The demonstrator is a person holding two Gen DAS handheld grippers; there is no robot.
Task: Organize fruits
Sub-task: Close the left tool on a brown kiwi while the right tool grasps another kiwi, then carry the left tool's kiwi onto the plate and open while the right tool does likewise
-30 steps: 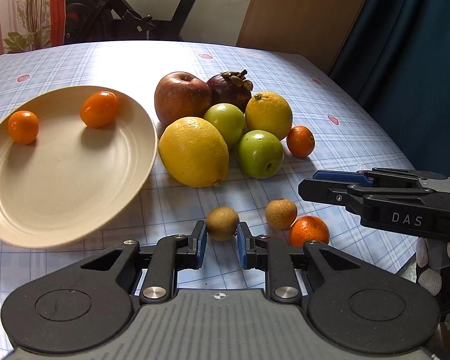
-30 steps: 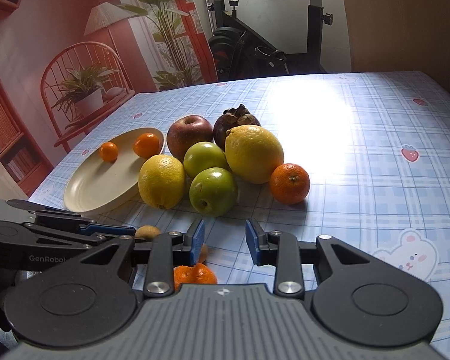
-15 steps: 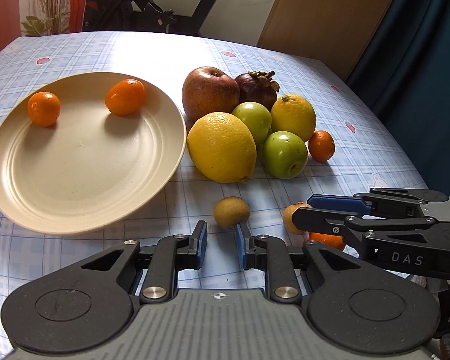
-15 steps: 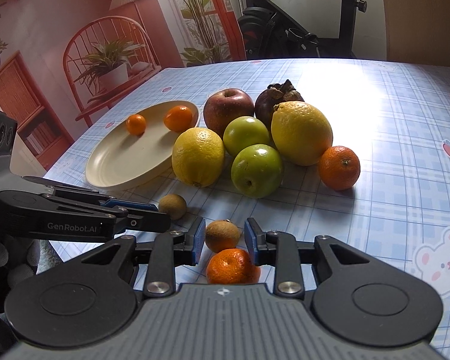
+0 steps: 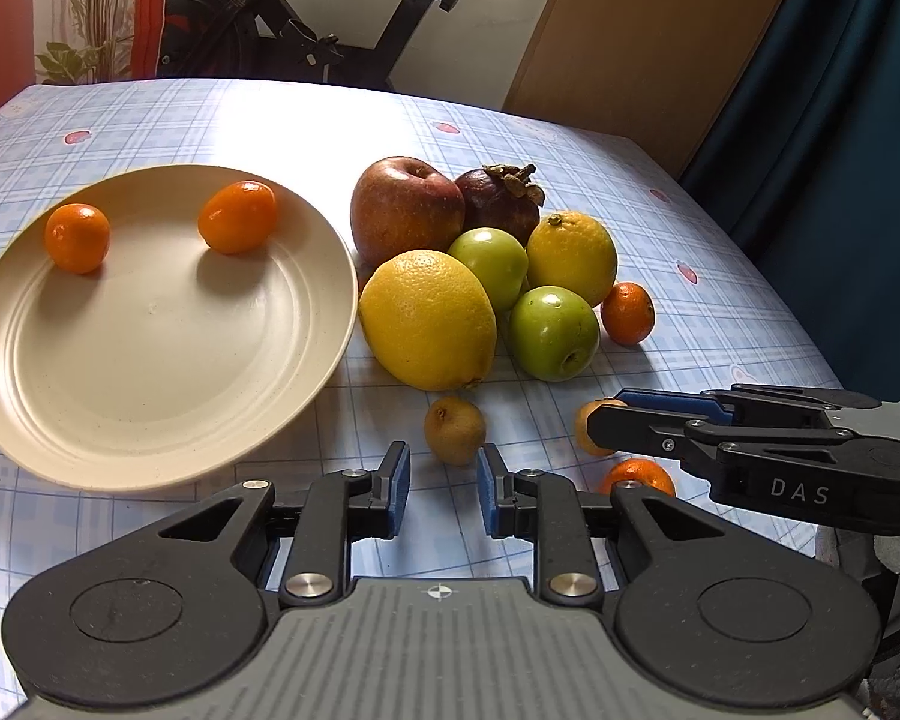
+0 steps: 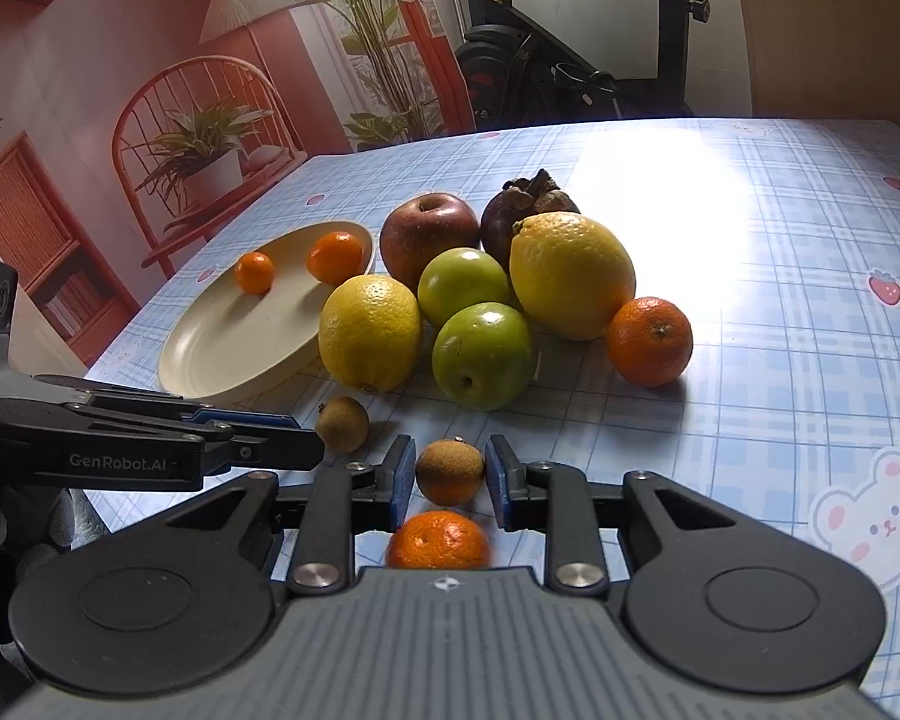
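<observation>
Two small oranges (image 5: pixel 77 237) lie on the plate (image 5: pixel 150 408); the remaining fruit sits on the worktop (image 5: pixel 720 252). The right claw (image 6: pixel 450 474) pinches a brown fruit (image 6: pixel 450 471). The left claw (image 5: pixel 441 480) is opening, empty, behind another brown fruit (image 5: pixel 455 429).
</observation>
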